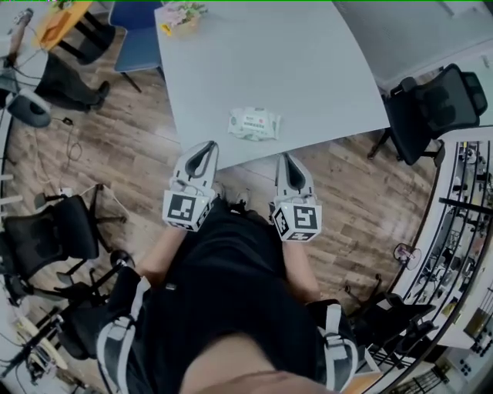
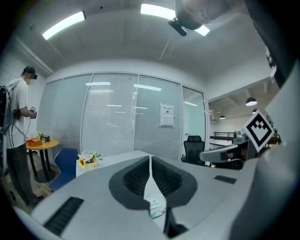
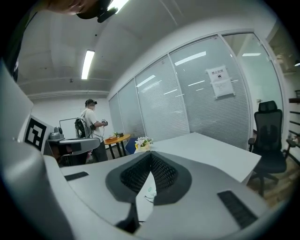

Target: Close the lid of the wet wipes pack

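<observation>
The white wet wipes pack (image 1: 254, 124) lies flat on the grey table (image 1: 308, 69), close to its near edge. Whether its lid is open is too small to tell. Both grippers hover level in front of that edge, short of the pack and touching nothing. My left gripper (image 1: 203, 146) is shut and empty. In the left gripper view its jaws (image 2: 150, 158) meet in a line, and the pack (image 2: 156, 206) shows below them. My right gripper (image 1: 286, 157) is also shut and empty. Its closed jaws (image 3: 151, 154) point over the table, with the pack (image 3: 150, 191) beneath.
A flower pot (image 1: 180, 15) stands at the table's far corner. A blue chair (image 1: 139, 38) is behind it, and black office chairs stand at the right (image 1: 431, 108) and left (image 1: 54, 235). A person (image 3: 91, 123) stands by a round orange table (image 3: 117, 138). A glass wall is beyond.
</observation>
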Action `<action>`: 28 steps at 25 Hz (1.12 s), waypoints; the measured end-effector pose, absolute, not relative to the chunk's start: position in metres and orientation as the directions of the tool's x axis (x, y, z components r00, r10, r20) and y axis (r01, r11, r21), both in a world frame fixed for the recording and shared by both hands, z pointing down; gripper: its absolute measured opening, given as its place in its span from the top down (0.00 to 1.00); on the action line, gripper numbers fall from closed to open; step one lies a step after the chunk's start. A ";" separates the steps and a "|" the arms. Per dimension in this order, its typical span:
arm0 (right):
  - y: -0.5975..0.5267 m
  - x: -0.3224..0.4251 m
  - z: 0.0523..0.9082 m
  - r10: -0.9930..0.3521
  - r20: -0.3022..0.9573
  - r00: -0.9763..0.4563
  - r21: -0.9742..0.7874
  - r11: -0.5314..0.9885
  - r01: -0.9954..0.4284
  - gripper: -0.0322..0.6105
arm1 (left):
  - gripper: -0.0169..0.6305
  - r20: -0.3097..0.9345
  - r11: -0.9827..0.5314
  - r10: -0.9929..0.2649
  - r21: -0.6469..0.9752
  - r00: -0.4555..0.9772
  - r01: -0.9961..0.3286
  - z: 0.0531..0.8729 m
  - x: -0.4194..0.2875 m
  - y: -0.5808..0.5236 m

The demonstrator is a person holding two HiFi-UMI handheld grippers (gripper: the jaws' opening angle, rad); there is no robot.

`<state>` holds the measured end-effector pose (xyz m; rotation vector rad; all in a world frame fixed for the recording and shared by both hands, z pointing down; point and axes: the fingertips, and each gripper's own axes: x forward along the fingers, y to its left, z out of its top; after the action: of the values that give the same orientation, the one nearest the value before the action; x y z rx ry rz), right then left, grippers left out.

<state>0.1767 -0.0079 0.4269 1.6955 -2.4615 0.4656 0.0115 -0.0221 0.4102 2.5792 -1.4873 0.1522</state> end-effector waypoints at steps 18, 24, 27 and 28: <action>0.013 0.146 0.407 -0.917 0.241 -0.317 -0.165 0.283 -0.945 0.92 | 0.92 0.086 -0.540 -0.832 0.105 0.548 -0.835 0.389 -0.012 -0.010; 0.006 0.147 0.412 -0.917 0.244 -0.316 -0.167 0.281 -0.945 0.92 | 0.92 0.092 -0.548 -0.826 0.102 0.557 -0.830 0.395 -0.007 -0.017; 0.007 0.140 0.411 -0.917 0.244 -0.317 -0.167 0.282 -0.945 0.92 | 0.92 0.096 -0.550 -0.823 0.108 0.559 -0.828 0.396 -0.013 -0.017; 0.008 0.136 0.410 -0.917 0.244 -0.317 -0.165 0.282 -0.945 0.92 | 0.92 0.097 -0.552 -0.822 0.109 0.561 -0.827 0.396 -0.016 -0.015</action>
<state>0.1364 0.0080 0.4101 1.7726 -2.4328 0.4270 -0.0157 -0.0153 0.3959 2.6482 -1.4076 0.0523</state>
